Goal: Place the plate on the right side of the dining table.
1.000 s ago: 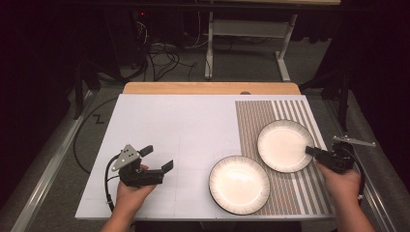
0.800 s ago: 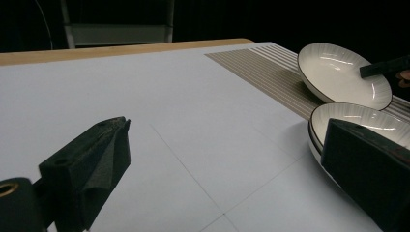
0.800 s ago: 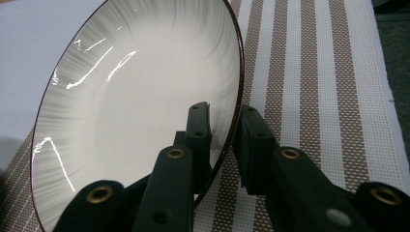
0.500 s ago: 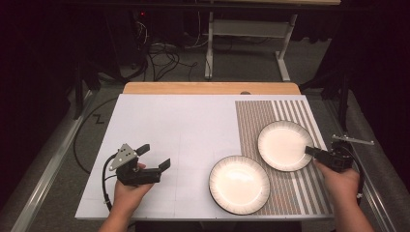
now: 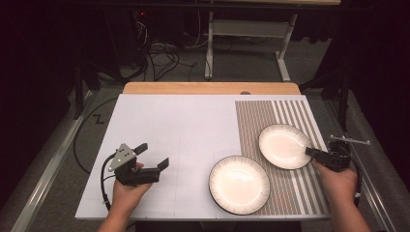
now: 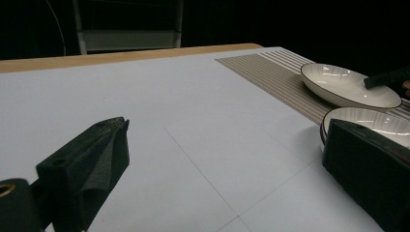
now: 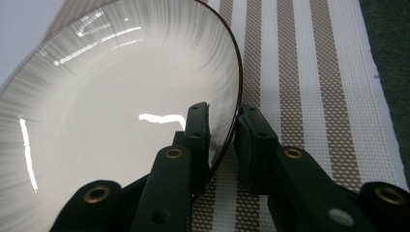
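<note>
A round white ceramic plate with a dark rim and fine grey ribbing [image 5: 284, 146] is seen lying flat on the brown-and-white striped woven placemat [image 5: 309, 193] at the right of the white table top [image 5: 183, 135], its right-hand edge taken between the jaws of the right gripper [image 7: 222, 121]. In the right gripper view, one jaw is set inside the rim and the other outside it, drawn narrow about the edge; whether the pads are pressed tight cannot be told, as a thin gap appears on the outer side. A second plate of the same pattern [image 5: 239, 184] is placed nearer the person, partly on the mat and partly on the bare white surface, just beside the first and untouched. The left gripper [image 5: 152, 155] is held idle over the left part of the table, its jaws spread wide with nothing between them. By the look of it, only the grasp has been made: the gripped plate is not yet lifted, and whatever move is meant for it remains to be done.
</note>
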